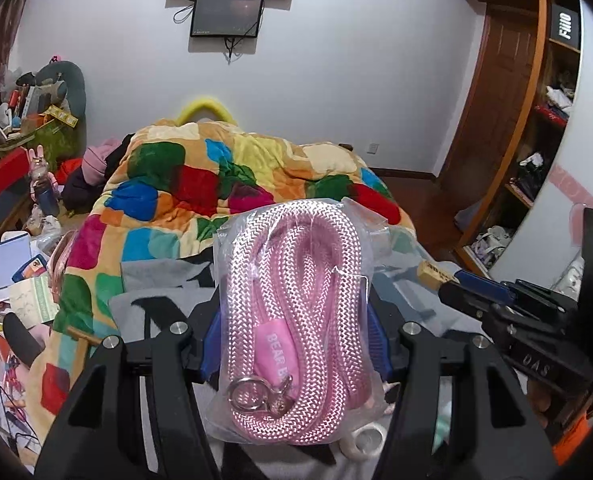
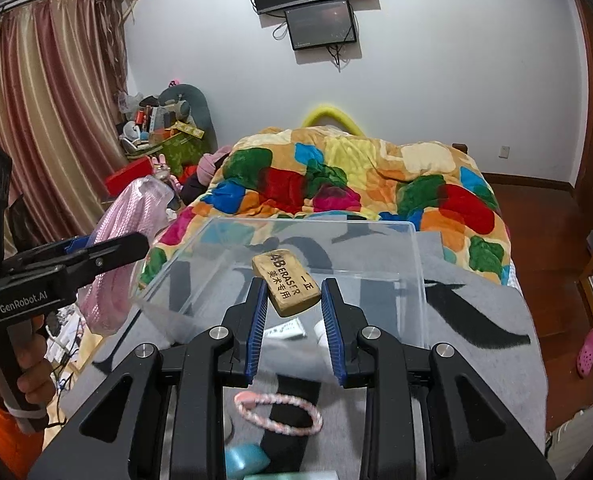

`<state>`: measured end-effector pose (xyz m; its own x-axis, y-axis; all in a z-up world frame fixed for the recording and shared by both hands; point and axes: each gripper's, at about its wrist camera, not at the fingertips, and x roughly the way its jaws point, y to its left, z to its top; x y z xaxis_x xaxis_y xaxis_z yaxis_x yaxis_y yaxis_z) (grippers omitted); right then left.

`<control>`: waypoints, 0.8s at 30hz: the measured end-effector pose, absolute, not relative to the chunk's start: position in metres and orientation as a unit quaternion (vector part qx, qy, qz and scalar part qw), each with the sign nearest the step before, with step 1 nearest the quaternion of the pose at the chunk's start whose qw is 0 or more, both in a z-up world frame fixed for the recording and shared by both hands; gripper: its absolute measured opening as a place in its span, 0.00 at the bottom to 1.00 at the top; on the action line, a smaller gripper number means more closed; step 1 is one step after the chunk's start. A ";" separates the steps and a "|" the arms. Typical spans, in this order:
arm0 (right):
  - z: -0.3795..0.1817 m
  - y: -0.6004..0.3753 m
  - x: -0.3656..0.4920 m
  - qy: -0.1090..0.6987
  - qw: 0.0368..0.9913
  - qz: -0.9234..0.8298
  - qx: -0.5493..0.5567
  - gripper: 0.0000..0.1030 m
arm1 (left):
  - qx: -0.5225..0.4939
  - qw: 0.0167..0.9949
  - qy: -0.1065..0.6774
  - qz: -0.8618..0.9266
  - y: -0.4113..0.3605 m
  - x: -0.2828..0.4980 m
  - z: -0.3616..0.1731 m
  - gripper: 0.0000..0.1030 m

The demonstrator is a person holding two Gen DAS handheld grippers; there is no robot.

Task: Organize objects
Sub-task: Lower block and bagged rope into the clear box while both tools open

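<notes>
Even indoor light; sharp; fisheye-bent dark edges.

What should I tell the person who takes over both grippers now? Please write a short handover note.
Left gripper: shut on the bagged pink rope, held up left of the clear box.
Right gripper: the 4B eraser sits between its fingers over the box; grip unclear.
Done: both items picked up.
Left: put both into the box; the pink braided loop and a teal item lie on the grey cloth.
</notes>
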<state>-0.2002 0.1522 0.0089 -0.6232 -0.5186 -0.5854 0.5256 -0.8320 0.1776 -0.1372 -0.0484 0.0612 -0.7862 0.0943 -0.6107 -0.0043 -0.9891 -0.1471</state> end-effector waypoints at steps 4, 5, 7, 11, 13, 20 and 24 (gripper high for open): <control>0.002 0.141 -0.217 0.021 0.277 -0.901 0.335 0.25 | -0.344 0.022 -0.066 0.936 -0.047 -0.163 0.052 0.56; -0.001 0.139 -0.221 0.026 0.272 -0.900 0.338 0.25 | -0.350 0.023 -0.067 0.934 -0.046 -0.169 0.049 0.56; -0.008 0.133 -0.229 0.037 0.262 -0.899 0.349 0.25 | -0.361 0.029 -0.059 0.930 -0.041 -0.181 0.043 0.56; -0.024 0.120 -0.241 0.074 0.246 -0.893 0.371 0.25 | -0.380 0.028 -0.026 0.924 -0.030 -0.199 0.030 0.56; -0.031 0.116 -0.243 0.087 0.244 -0.888 0.380 0.25 | -0.388 0.024 -0.007 0.921 -0.023 -0.205 0.023 0.56; -0.038 0.117 -0.237 0.096 0.253 -0.880 0.389 0.25 | -0.413 0.033 -0.026 0.910 -0.027 -0.211 0.012 0.58; -0.031 0.122 -0.228 0.101 0.262 -0.880 0.383 0.25 | -0.408 0.042 -0.037 0.911 -0.030 -0.201 0.019 0.58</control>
<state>-0.2275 0.1224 -0.0312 -0.5700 -0.3836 -0.7266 0.5385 -0.8423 0.0222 -0.2011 -0.0303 0.0192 -0.6627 0.1074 -0.7412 -0.0474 -0.9937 -0.1017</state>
